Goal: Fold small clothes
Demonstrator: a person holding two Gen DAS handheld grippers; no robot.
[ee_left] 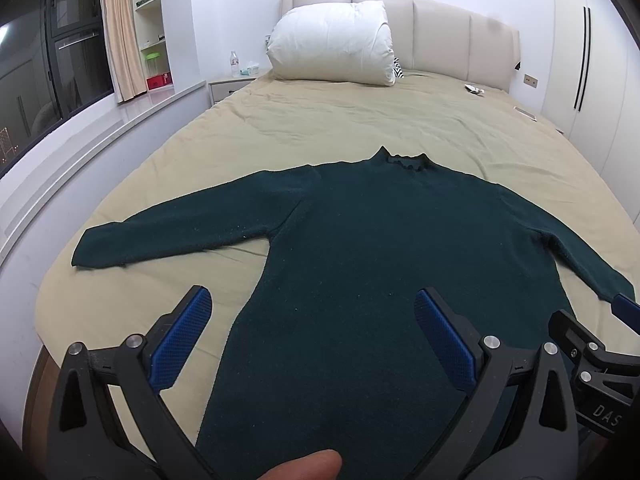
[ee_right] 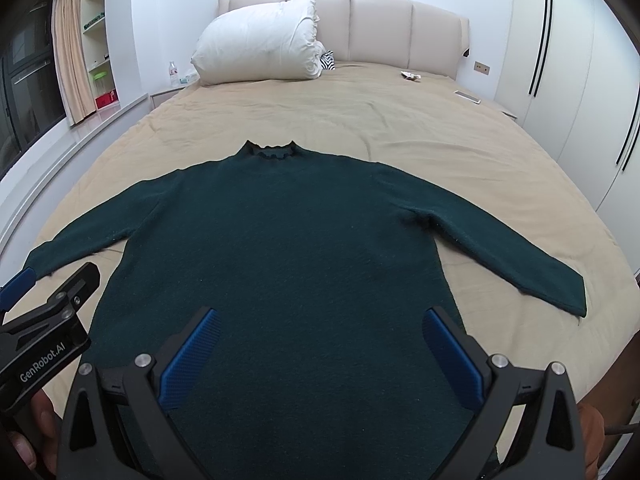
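A dark green long-sleeved sweater [ee_left: 360,240] [ee_right: 280,240] lies flat on the beige bed, collar toward the headboard, both sleeves spread outward. My left gripper [ee_left: 312,320] hovers open over the sweater's lower left side, its blue pads wide apart with nothing between them. My right gripper [ee_right: 320,340] is open too, above the lower body of the sweater, holding nothing. The sweater's hem is hidden beneath both grippers. Each gripper shows at the edge of the other's view: the right gripper [ee_left: 624,312] and the left gripper [ee_right: 16,284].
A large white pillow [ee_left: 332,40] [ee_right: 260,40] leans on the padded headboard [ee_left: 460,36]. Small items [ee_left: 474,89] and a phone [ee_right: 467,97] lie on the bed's far right. A nightstand with a bottle [ee_left: 234,63] stands at the left, wardrobe doors [ee_right: 560,60] at the right.
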